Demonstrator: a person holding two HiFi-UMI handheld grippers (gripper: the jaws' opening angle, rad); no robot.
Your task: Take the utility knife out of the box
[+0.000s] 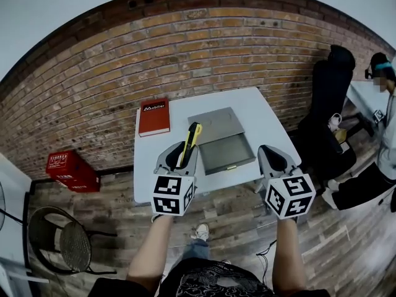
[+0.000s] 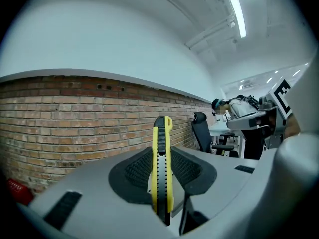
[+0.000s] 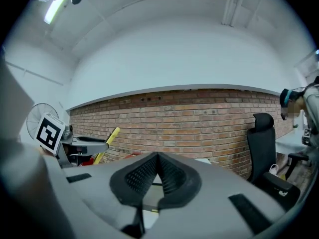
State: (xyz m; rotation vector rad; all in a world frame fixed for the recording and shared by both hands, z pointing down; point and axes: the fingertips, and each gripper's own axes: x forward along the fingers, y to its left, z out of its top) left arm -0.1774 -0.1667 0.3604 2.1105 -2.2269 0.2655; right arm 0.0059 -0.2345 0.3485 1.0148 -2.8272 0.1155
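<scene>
My left gripper (image 1: 184, 154) is shut on a yellow and black utility knife (image 1: 191, 140), lifted above the white table (image 1: 154, 166). In the left gripper view the utility knife (image 2: 162, 163) stands upright between the pads, its tip above the jaws. The grey box (image 1: 221, 140) lies open on the table, lid flat behind the tray, just right of the knife. My right gripper (image 1: 272, 156) hovers near the box's right front corner, jaws closed tip to tip with nothing between them (image 3: 157, 158). The right gripper view also catches the left gripper with the utility knife (image 3: 107, 144) at its left.
A red book (image 1: 154, 116) lies at the table's back left. A red crate (image 1: 71, 169) sits on the wooden floor by the brick wall. A round metal chair (image 1: 59, 243) stands at left, a black office chair (image 1: 328, 98) and a seated person (image 1: 387, 129) at right.
</scene>
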